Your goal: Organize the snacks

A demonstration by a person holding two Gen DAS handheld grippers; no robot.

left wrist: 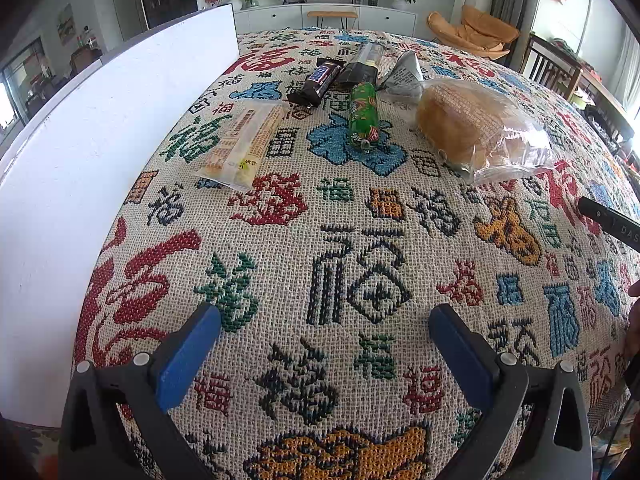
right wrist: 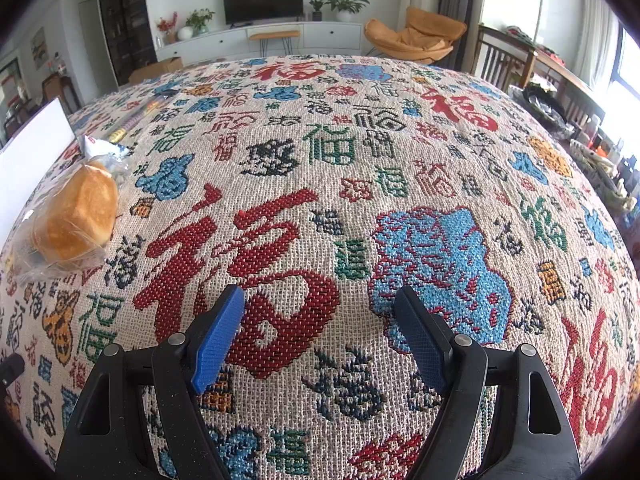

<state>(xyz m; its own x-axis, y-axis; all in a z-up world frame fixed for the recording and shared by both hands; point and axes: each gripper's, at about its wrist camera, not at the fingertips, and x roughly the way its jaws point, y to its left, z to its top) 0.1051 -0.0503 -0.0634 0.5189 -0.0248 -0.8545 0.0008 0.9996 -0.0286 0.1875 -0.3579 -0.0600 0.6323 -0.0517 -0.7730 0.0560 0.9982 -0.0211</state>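
Observation:
Several snacks lie ahead of my left gripper (left wrist: pixel 325 316) on the patterned cloth: a pale yellow packet (left wrist: pixel 240 143), a dark chocolate bar (left wrist: pixel 317 82), a green tube (left wrist: pixel 362 115), a black packet (left wrist: pixel 362 65), a grey foil pouch (left wrist: pixel 404 74) and a bagged bread loaf (left wrist: pixel 476 132). The left jaws stand wide apart over bare cloth, well short of the snacks. My right gripper (right wrist: pixel 320 300) is open too, nothing between its blue pads, with the bread loaf (right wrist: pixel 76 216) off to its left.
A tall white board (left wrist: pixel 92 148) stands along the left side of the table (left wrist: pixel 328 240). The other gripper's black tip (left wrist: pixel 608 220) shows at the right edge. Chairs and a sideboard stand beyond the table.

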